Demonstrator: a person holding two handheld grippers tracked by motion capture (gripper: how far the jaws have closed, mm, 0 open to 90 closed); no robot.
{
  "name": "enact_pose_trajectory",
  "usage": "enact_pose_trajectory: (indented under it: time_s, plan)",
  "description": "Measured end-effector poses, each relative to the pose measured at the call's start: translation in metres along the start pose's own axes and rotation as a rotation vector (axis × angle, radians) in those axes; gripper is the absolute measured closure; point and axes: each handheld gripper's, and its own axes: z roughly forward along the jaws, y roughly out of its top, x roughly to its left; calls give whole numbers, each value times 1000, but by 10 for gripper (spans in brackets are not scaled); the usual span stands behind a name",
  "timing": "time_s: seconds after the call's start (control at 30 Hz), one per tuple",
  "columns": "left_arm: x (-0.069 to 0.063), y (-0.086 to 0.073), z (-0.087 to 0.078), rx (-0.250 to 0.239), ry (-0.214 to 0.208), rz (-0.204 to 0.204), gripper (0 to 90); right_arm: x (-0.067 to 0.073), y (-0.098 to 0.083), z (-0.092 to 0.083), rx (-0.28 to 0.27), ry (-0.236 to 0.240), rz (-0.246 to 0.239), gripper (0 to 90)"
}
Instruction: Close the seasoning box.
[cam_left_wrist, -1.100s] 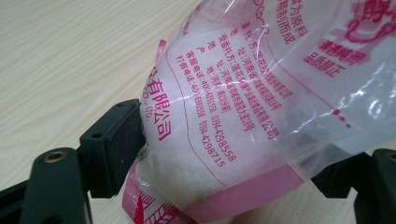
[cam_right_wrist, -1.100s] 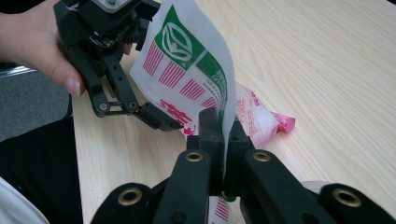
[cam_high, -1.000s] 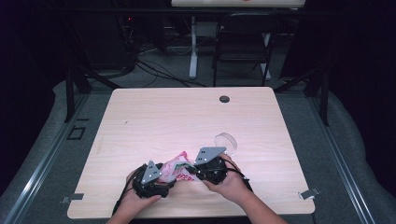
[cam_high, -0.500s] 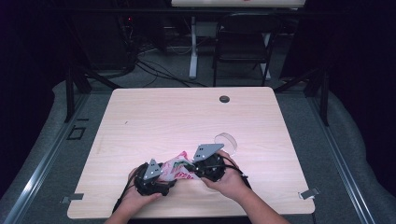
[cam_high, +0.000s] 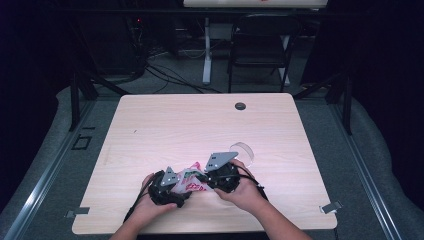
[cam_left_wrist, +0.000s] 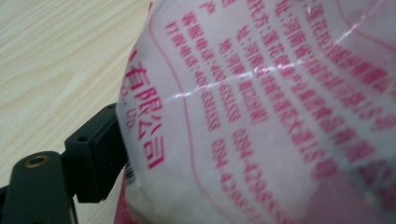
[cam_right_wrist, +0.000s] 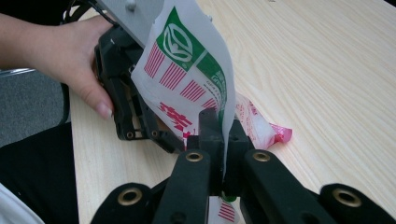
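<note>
Plastic packet (cam_high: 189, 181), printed in red and green, hangs between the two tongs just above the tabletop (cam_high: 200, 125). The right tongs (cam_right_wrist: 223, 140) are clenched on its thin edge; the left tongs (cam_high: 167, 186) appear to clamp its other end, one jaw pressed against the film. Judging by this, the packet is being pulled open; next comes a steady, opposed tug.

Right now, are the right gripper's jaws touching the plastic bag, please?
Touching: in the right gripper view the right gripper has its jaws closed on the edge of the bag.
</note>
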Motion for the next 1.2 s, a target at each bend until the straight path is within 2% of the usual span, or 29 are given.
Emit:
enact_pose_trajectory:
  time_s: [0.23, 0.47, 0.57, 0.7, 1.2]
  plan:
    - [1, 2, 2, -6, 1, -12, 175, -2, 1, 1, -4, -5, 6, 900]
    - [0, 1, 0, -20, 6, -16, 274, -2, 1, 0, -6, -12, 6, 900]
    - [-1, 0, 0, -28, 20, -10, 321, -1, 0, 0, -6, -13, 4, 900]
    - [-2, 0, -2, -35, 36, 18, 372, 0, 0, -1, -3, -14, 3, 900]
    - [-6, 2, -9, -58, 81, 47, 474, 1, -1, -5, -32, -13, 3, 900]
